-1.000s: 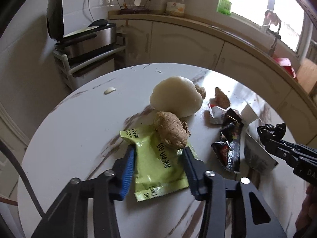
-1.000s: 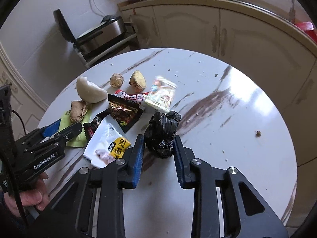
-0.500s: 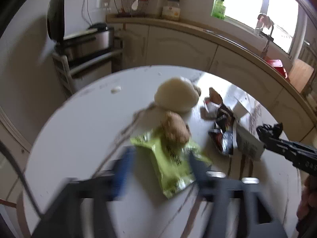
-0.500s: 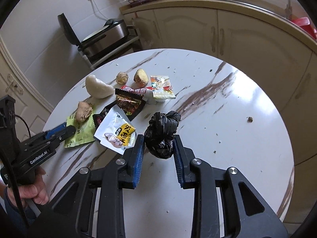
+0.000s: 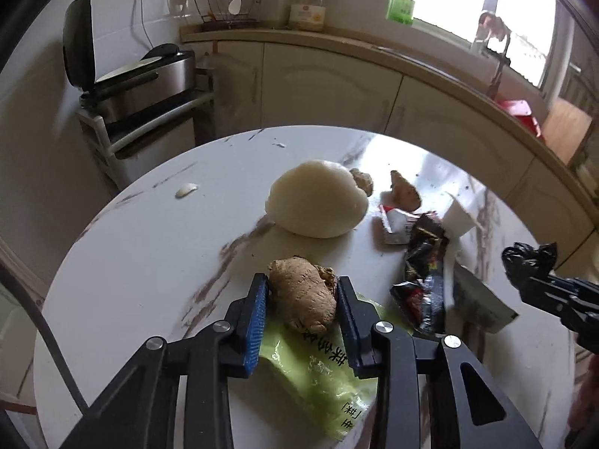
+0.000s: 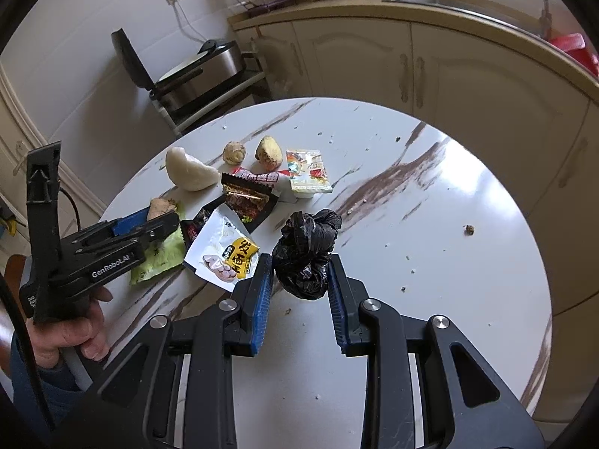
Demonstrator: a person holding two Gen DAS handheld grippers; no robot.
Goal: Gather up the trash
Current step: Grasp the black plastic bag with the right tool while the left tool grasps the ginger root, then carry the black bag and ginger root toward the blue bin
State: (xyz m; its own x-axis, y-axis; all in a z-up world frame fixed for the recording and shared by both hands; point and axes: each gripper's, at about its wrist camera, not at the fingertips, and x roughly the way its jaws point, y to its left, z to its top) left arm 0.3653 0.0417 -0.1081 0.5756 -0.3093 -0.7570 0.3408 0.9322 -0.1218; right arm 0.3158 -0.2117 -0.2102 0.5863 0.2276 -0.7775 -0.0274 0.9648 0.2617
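Round white table with brown marble streaks (image 6: 430, 224) is filling both views. Only the right wrist view is showing its right half, bare but for crumbs, and the person's hand (image 6: 67, 333) gripping the left tool's handle at 8 o'clock. Only the left wrist view is showing the window and the green bottle (image 5: 400, 3) on the sill at 1 o'clock.

Trash is lying clustered on the table's left part in the right wrist view, from 10 to 12 o'clock of the right gripper (image 6: 297, 284). Large pale rounded white lump (image 5: 318, 202) is sitting farthest back; two small brown knobs are lying just beside it.

Flat green foil packet with printed characters (image 5: 322, 366) is lying under the left gripper (image 5: 301, 303). Knobbly brown ginger root (image 5: 303, 299) is resting on that packet, between the blue pads; the jaws are closing around it, and both pads look to be touching its sides.

Dark glossy snack wrapper (image 5: 426, 280) is lying at 2 o'clock of the ginger, with a white pouch bearing a yellow label (image 6: 224, 250) touching it.

Crumpled black plastic bag (image 6: 307, 254) is sitting clamped between the right gripper's pads, bunched shut, contents hidden.
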